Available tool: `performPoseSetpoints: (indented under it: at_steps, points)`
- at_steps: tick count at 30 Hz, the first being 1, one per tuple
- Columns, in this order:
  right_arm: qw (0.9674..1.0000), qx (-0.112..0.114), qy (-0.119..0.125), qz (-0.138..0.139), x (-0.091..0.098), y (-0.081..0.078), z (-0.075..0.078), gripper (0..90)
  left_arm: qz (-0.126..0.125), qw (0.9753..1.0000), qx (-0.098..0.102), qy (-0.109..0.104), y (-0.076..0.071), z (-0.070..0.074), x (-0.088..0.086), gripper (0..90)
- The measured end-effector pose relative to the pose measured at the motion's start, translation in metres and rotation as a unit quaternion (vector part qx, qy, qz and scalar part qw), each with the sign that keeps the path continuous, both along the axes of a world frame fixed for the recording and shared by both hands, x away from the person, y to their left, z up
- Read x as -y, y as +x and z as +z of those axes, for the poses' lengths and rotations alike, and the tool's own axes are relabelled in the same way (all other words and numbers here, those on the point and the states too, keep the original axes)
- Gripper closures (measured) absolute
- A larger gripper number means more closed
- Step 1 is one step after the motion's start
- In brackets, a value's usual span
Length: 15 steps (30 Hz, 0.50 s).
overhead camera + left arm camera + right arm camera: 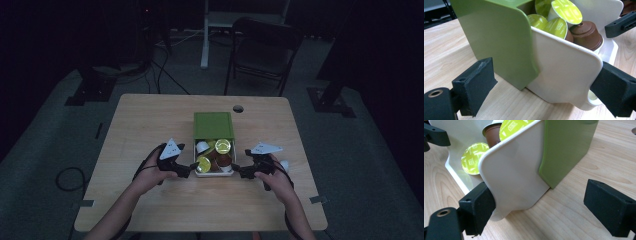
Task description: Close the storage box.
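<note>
So you've got both claws, left (pixel 192 166) and right (pixel 236 171), wide open flanking the white drawer (pixel 564 72) of pods (pixel 566 11); next, probably slide it into the green sleeve (pixel 496 37).

The light wooden table (pixel 150 125) carried a green box (pixel 213 125) whose white drawer (pixel 215 173) rested on it.

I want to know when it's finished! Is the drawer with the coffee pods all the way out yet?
Partly. The white drawer already sticks out of the green box, showing coffee pods inside. Right now the left gripper and right gripper sit open at the drawer's two front corners, one jaw of each against it. Part of the drawer is still inside the box, so some sliding probably remains.
</note>
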State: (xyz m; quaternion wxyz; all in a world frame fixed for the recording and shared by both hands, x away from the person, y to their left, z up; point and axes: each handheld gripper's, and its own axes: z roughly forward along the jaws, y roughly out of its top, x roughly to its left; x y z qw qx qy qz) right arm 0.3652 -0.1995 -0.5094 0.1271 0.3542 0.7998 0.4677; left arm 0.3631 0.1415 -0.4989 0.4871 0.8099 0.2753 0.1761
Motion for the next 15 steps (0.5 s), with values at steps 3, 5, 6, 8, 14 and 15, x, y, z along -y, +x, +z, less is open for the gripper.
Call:
performPoseSetpoints:
  at_steps: [3, 5, 6, 8, 14, 15]
  points:
    - [1.0, -0.001, 0.007, -0.004, 0.0002, 0.0024, 0.0, 11.6, 0.003, 1.0, 0.003, 0.0, 0.0025, 0.0013, -0.0004, 9.1]
    - [1.0, -0.001, 0.007, -0.007, -0.0002, 0.0038, 0.0005, 11.6, 0.004, 1.0, 0.003, 0.001, 0.0037, 0.0016, 0.0, 9.1]
    - [1.0, -0.001, 0.007, -0.007, -0.0002, 0.0038, 0.0005, 11.6, 0.004, 1.0, 0.003, 0.001, 0.0037, 0.0016, 0.0, 9.1]
    - [0.9999, 0.0, 0.006, -0.009, -0.0008, 0.0059, 0.0009, 11.6, 0.007, 1.0, 0.003, 0.002, 0.0052, 0.0016, 0.0001, 9.1]
    - [0.9999, -0.002, 0.006, -0.013, -0.0015, 0.0099, 0.0011, 11.6, 0.012, 0.9999, 0.002, -0.003, 0.0094, 0.0012, -0.001, 9.1]
    - [0.9999, -0.002, 0.006, -0.013, -0.0017, 0.0105, 0.0011, 11.6, 0.014, 0.9999, 0.002, -0.003, 0.0101, 0.0011, -0.0012, 9.1]
